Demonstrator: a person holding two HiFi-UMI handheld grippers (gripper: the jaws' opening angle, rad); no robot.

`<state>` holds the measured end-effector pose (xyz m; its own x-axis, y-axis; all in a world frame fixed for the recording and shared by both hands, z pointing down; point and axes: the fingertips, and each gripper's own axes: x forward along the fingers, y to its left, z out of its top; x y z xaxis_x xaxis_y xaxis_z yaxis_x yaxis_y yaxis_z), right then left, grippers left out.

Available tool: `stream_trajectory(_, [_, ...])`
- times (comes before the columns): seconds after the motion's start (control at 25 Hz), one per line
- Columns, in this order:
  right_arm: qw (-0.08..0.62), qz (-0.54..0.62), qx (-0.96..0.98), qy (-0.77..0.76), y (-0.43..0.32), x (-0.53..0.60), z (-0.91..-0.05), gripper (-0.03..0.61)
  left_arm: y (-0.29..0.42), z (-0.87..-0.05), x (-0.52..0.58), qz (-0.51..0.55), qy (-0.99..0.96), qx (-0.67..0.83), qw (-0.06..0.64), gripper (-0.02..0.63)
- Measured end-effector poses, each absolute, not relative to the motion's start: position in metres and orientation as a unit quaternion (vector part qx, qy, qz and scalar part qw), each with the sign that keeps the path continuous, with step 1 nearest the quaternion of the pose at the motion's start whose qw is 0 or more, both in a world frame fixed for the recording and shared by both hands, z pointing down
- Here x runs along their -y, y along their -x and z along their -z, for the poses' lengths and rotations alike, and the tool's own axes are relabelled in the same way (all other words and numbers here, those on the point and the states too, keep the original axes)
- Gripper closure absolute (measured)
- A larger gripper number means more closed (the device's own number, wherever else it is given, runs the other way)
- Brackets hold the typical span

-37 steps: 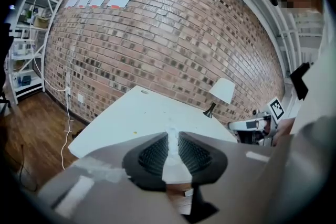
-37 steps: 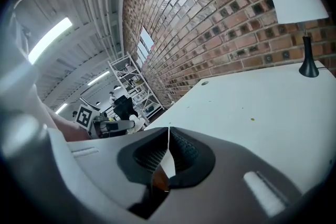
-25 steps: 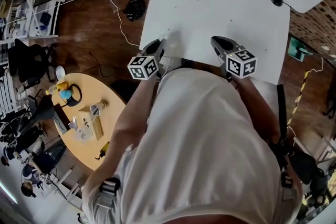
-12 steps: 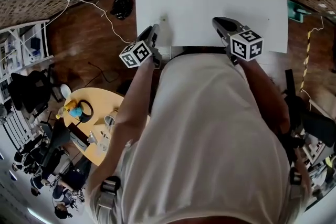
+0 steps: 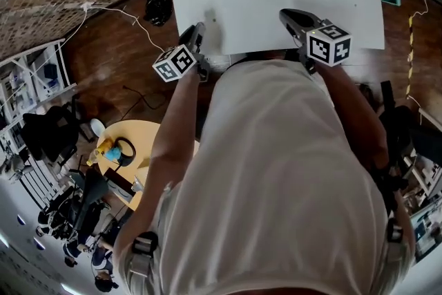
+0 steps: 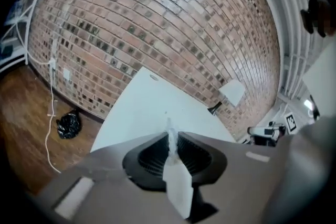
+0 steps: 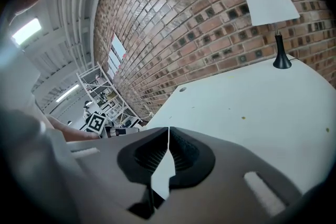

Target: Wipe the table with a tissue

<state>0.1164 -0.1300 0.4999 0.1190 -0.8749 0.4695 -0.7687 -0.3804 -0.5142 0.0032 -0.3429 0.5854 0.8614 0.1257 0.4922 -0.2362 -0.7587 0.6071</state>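
Pair of hand-held grippers, forearms reaching toward frame top: left gripper (image 5: 199,30), upper left, fingers (image 6: 198,150) just closing, pinching tissue (image 6: 177,181); right gripper (image 5: 287,14), upper right, fingers (image 7: 187,151) together, empty.

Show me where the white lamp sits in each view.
Head view: not in it.
Left gripper view: the lamp is right of centre, at the far edge of the table, in front of the brick wall.
Right gripper view: upper right, standing on the table.
Shared landmark: the white table, in all three views.
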Motion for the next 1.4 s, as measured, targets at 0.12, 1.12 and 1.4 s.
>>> stream_trajectory(0.12, [0.074, 0.375, -0.548, 0.744, -0.121, 0.125, -0.506, 0.565, -0.01, -0.593, 0.339, -0.303, -0.918, 0.024, 0.254, 0.551])
stream_trajectory(1.12, [0.102, 0.399, -0.541, 0.733, -0.156, 0.118, -0.521, 0.565, -0.016, -0.629, 0.328, -0.379, -0.905, 0.062, 0.184, 0.56])
stream_trajectory(1.4, [0.103, 0.401, -0.527, 0.743, -0.161, 0.107, -0.526, 0.565, -0.024, -0.629, 0.311, -0.376, -0.906, 0.046, 0.191, 0.56])
